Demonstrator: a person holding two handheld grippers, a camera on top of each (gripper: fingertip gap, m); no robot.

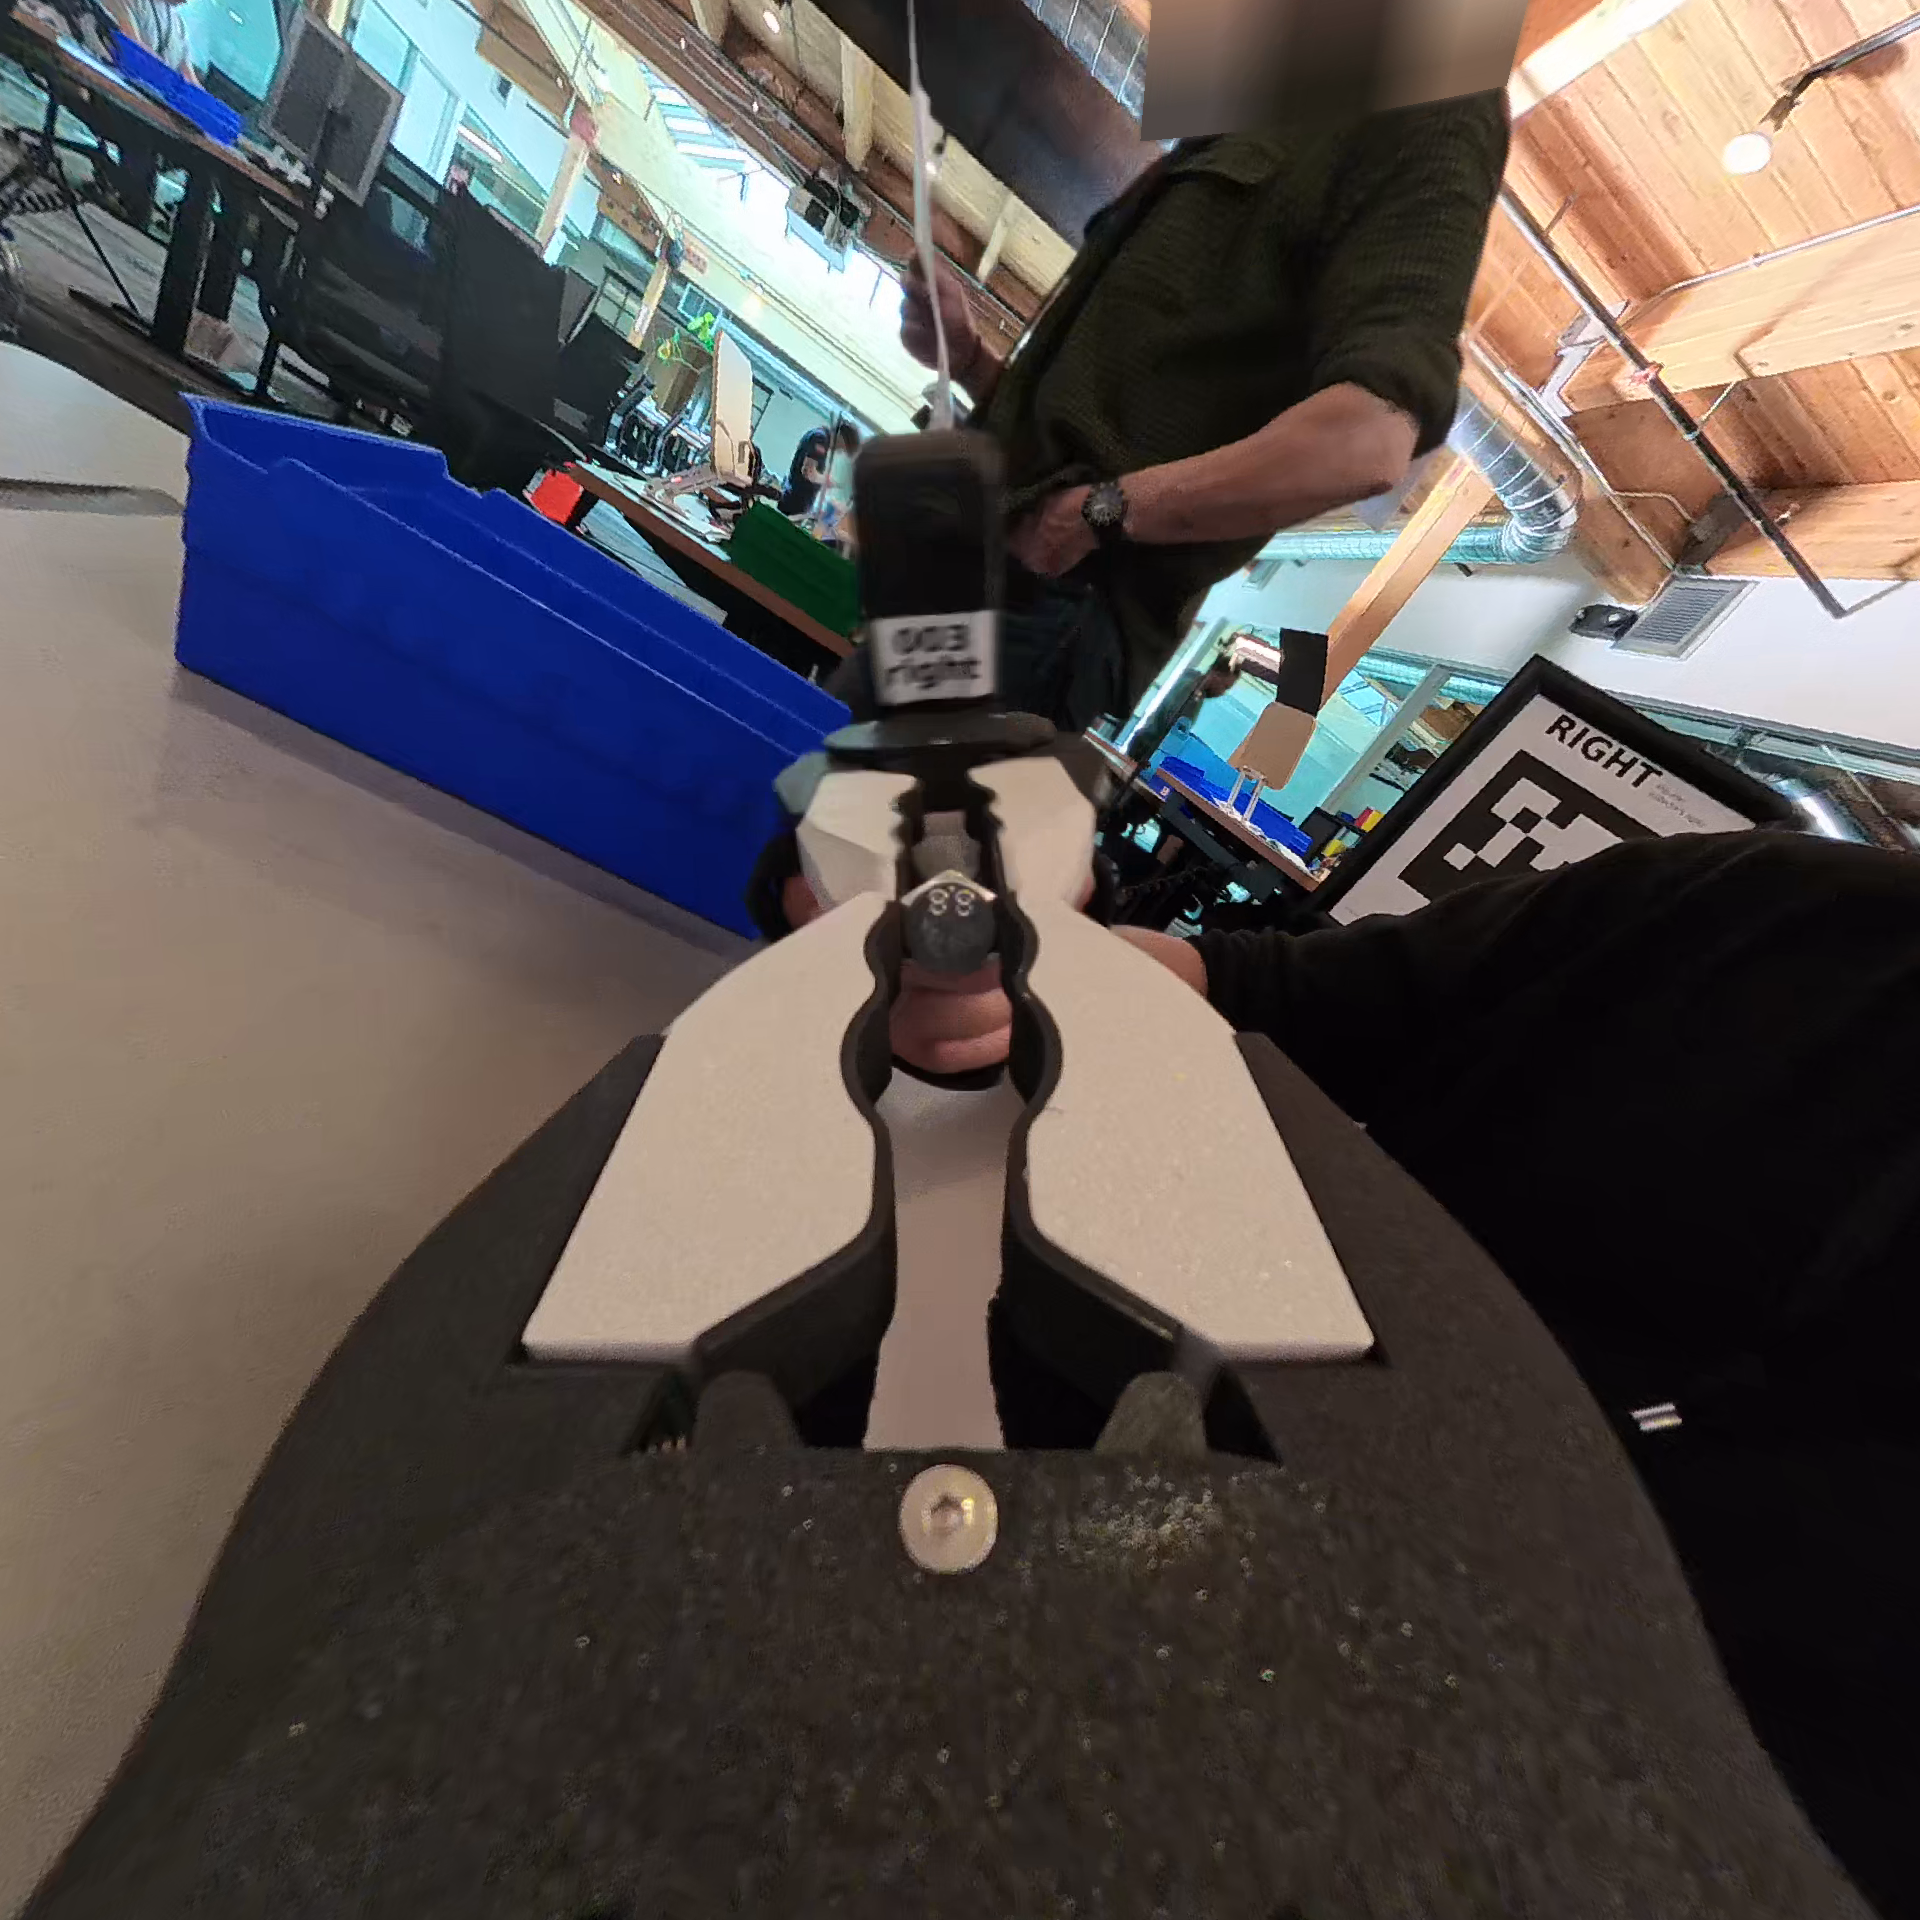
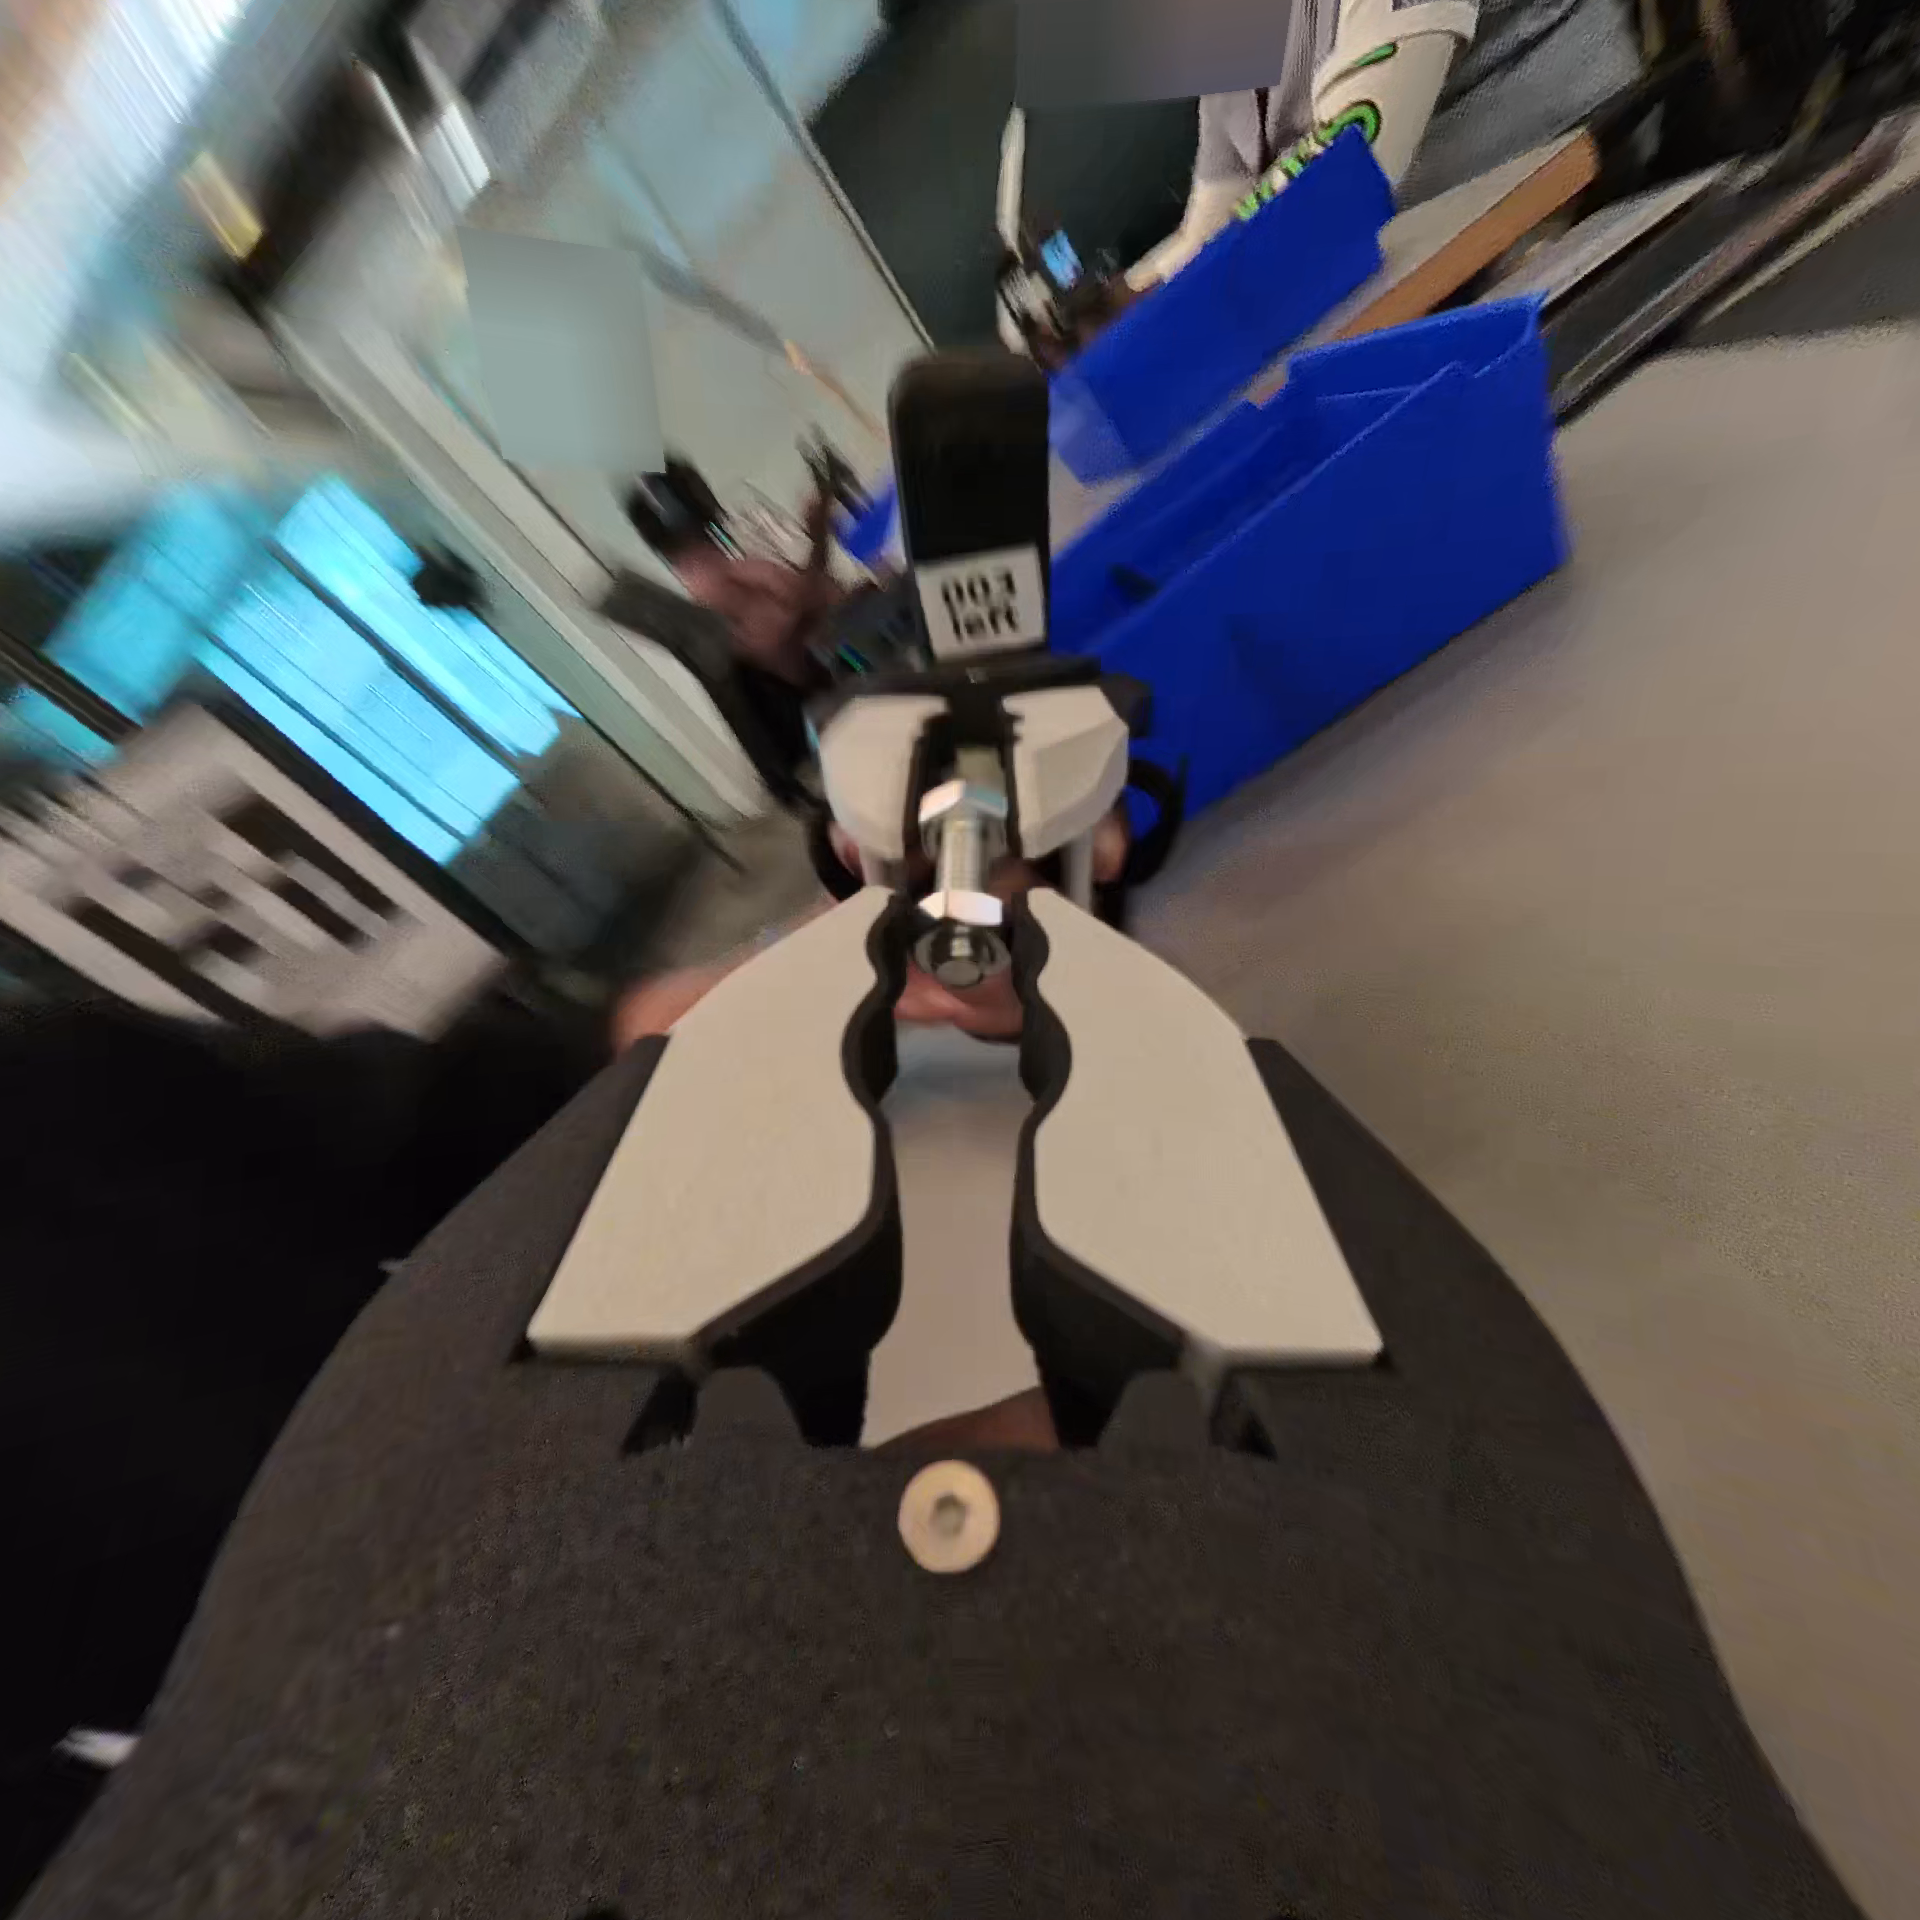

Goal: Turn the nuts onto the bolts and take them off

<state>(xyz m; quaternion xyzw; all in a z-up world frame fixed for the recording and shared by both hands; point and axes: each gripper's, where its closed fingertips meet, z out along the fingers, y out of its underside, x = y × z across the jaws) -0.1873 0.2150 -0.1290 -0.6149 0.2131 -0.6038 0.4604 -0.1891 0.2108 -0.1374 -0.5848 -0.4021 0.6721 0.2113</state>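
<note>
Both views are bright and evenly daylit, with windows glowing far beyond the left gripper (image 1: pixel 948 940). Wide-angle distortion bends the edges. Beyond and left of the right gripper (image 2: pixel 958 940) the background smears with motion blur, while the bolt (image 2: pixel 961 831) between its fingers stays fairly sharp. Soft shadow sits beside the blue bin (image 1: pixel 436 613) on the table (image 1: pixel 260 1039).

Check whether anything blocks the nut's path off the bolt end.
Nothing visible. The right gripper clamps the nut; the left gripper holds the bolt by its head. Past the bolt's tip lies only the open gap between the right fingers.
</note>
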